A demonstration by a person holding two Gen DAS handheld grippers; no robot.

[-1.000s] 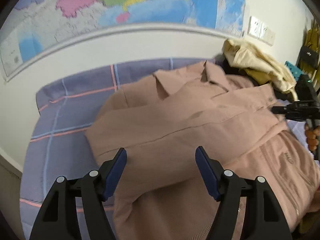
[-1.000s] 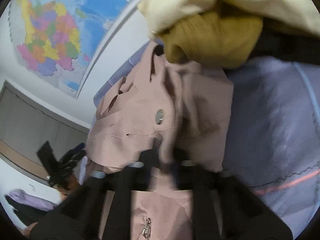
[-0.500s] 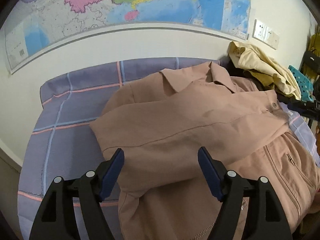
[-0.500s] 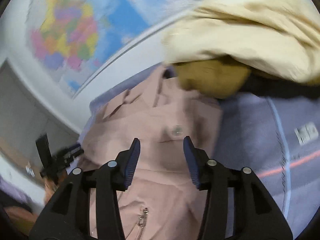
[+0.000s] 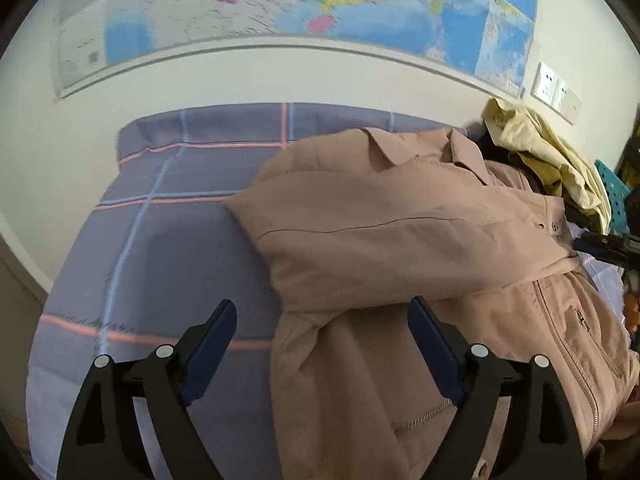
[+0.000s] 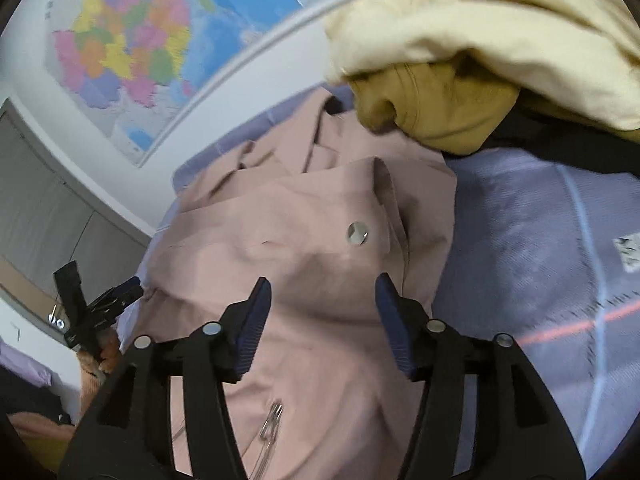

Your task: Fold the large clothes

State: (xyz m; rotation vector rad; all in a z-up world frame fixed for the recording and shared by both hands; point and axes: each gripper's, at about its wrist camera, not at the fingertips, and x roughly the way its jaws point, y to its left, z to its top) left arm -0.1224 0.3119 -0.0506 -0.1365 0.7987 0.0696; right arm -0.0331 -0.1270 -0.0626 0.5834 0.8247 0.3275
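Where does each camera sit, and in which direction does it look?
Left wrist: sits on the left gripper, looks along its open fingers over the jacket and bed to the map on the wall; the right gripper shows at the right edge.
Right wrist: sits on the right gripper, open, looks across the jacket's snap to the clothes pile; the left gripper shows at the left.
Shared: jacket, bed, map, clothes pile.

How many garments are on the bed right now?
3 visible: the pink jacket spread on the plaid bedsheet, and a cream garment atop a mustard garment, heaped beyond its collar. Dark fabric underneath may be another.
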